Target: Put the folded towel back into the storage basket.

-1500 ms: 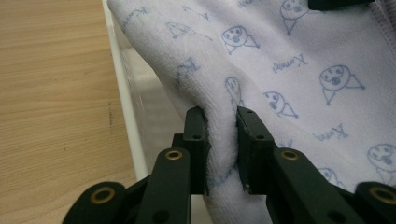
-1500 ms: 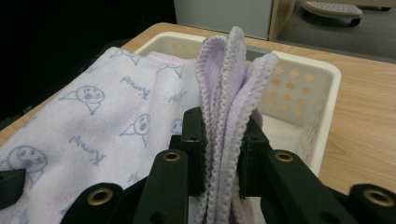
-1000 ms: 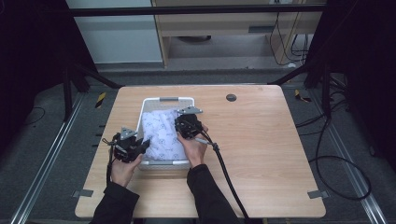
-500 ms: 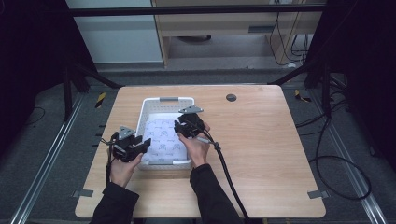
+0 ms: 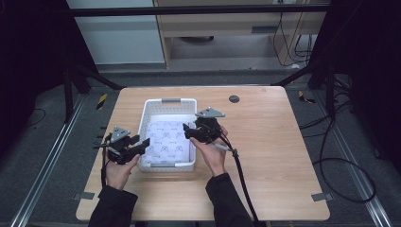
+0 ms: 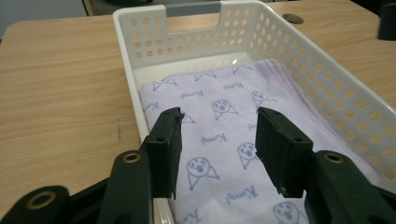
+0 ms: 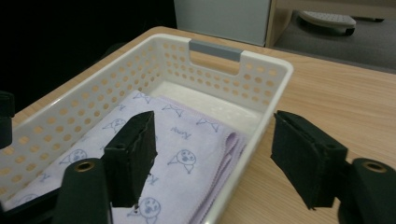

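Observation:
A white perforated basket (image 5: 144, 124) stands on the wooden table, and a folded lilac towel (image 5: 168, 142) with a cat-face print lies flat in it. My left gripper (image 5: 143, 143) is at the basket's near left corner. In the left gripper view its jaws (image 6: 218, 116) stand apart just above the towel (image 6: 224, 100), not pressing it. My right gripper (image 5: 188, 131) is at the basket's right wall. Its jaws (image 7: 214, 122) straddle the rim (image 7: 275, 74), one over the towel (image 7: 180, 135), one over the table. Both pairs of jaws have just been opening, with nothing gripped.
A round black grommet (image 5: 233, 99) sits in the table top behind the basket on the right. The right gripper's cable (image 5: 241, 175) trails back over the table's near edge. Bare wood (image 5: 283, 151) lies right of the basket, with a narrower strip on its left.
The towel, bunched up between both grippers a second ago, now lies flat in the basket. Both grippers opened and let it go. The right gripper drew back to the right and rose a little.

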The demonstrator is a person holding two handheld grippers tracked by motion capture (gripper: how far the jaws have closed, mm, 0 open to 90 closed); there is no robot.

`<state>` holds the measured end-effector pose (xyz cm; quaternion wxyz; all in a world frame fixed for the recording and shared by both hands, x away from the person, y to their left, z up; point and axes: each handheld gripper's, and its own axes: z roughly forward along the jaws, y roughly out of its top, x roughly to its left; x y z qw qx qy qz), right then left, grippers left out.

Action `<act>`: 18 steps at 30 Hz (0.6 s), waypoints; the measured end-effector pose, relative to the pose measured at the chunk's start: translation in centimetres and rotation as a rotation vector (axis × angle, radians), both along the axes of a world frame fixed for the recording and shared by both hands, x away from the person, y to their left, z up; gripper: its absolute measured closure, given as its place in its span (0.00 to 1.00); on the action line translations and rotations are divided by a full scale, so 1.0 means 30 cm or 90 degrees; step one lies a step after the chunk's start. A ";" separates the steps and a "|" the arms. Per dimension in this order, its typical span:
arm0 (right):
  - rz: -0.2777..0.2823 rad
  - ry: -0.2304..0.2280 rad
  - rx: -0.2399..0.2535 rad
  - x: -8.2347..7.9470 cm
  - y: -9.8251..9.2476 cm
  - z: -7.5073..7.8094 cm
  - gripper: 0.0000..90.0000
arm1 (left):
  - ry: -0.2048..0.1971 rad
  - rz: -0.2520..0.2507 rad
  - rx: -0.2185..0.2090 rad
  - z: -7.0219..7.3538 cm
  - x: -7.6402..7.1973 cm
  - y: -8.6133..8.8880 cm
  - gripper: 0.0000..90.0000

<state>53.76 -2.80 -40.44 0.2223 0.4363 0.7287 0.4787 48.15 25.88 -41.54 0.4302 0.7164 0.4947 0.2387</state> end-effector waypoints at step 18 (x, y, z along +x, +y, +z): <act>-0.019 -0.034 0.058 -0.200 -0.325 -0.041 0.19 | -0.038 -0.044 0.012 0.020 -0.066 0.013 0.41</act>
